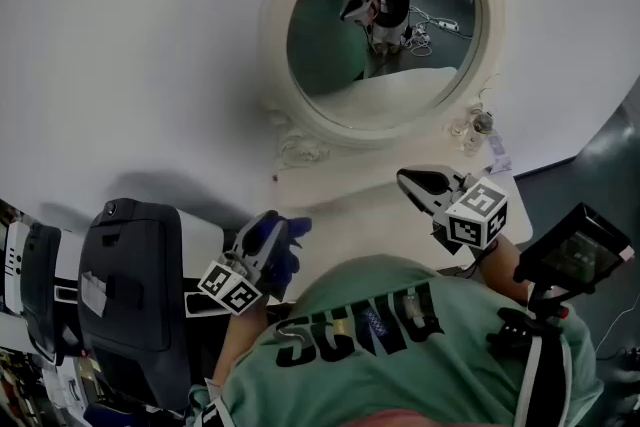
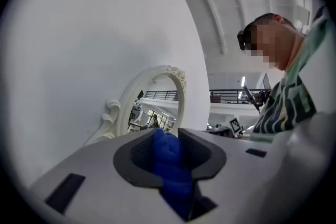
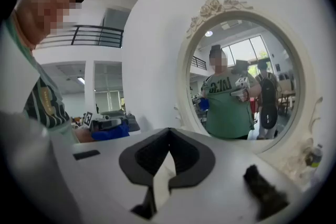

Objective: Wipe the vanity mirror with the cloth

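Clamping the blue cloth (image 2: 169, 157), the left gripper (image 1: 265, 235) hangs low at the white table (image 1: 340, 197); the right gripper (image 1: 408, 181), closed and empty, faces the mirror (image 1: 385, 25)

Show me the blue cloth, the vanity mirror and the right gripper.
blue cloth (image 2: 168, 160), left gripper view, the fold between the jaws.
vanity mirror (image 1: 385, 25), head view, centre of the glass.
right gripper (image 3: 168, 132), right gripper view, meeting jaw tips.
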The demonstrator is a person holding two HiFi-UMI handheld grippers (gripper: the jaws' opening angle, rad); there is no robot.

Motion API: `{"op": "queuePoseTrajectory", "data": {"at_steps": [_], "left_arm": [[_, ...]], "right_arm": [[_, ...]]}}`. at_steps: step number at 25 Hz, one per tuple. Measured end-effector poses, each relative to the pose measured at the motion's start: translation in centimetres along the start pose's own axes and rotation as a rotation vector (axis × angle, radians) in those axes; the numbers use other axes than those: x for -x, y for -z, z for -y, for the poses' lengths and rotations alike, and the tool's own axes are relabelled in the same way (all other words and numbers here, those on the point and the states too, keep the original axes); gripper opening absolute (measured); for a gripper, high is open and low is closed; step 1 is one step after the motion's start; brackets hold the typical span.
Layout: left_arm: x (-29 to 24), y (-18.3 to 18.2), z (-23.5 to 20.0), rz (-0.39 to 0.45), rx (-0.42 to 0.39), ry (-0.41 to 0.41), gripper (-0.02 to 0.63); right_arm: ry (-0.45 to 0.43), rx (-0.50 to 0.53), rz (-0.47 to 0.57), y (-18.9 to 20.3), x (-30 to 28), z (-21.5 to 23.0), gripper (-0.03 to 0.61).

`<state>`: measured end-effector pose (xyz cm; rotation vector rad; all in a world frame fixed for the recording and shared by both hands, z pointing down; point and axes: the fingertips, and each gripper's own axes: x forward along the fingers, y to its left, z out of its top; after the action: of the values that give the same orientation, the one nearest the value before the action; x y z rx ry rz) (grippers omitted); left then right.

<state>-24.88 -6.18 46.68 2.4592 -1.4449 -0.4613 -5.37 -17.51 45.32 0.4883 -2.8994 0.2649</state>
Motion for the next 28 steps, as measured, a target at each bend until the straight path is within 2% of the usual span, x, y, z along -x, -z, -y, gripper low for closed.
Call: {"op": "queuePoseTrajectory", "data": {"at_steps": [4,7,14,18,28], "left_arm": [[-0.2,1.8,1.7,-0.008,0.054,0.043,0.115],[-0.6,3.3,1.8,-0.018,0.097,0.082,0.115],[-2.0,3.2,1.8,-0.047,0.090,0.134,0.115],[-2.4,3.3,1.6,-0.051,0.112,0.159,0.115],[-4.1,4.0,2.3,-0.099,0.105,0.212,0.115]], "right_arm": [[-0.072,-0.145,-0.021,1.9,-1.7,-1.3,0.011],[-0.092,-0.210,-0.022,3.1,-2.9,-1.6,0.011],[-0.099,-0.203,0.004,3.0,-3.2,-1.9,0.011],[-0.077,-0.169,0.000,3.2,-3.0,-2.1,0.011],[-0.033,-0.171,0.000,3.8,-2.1,-1.2,0.011]]}}
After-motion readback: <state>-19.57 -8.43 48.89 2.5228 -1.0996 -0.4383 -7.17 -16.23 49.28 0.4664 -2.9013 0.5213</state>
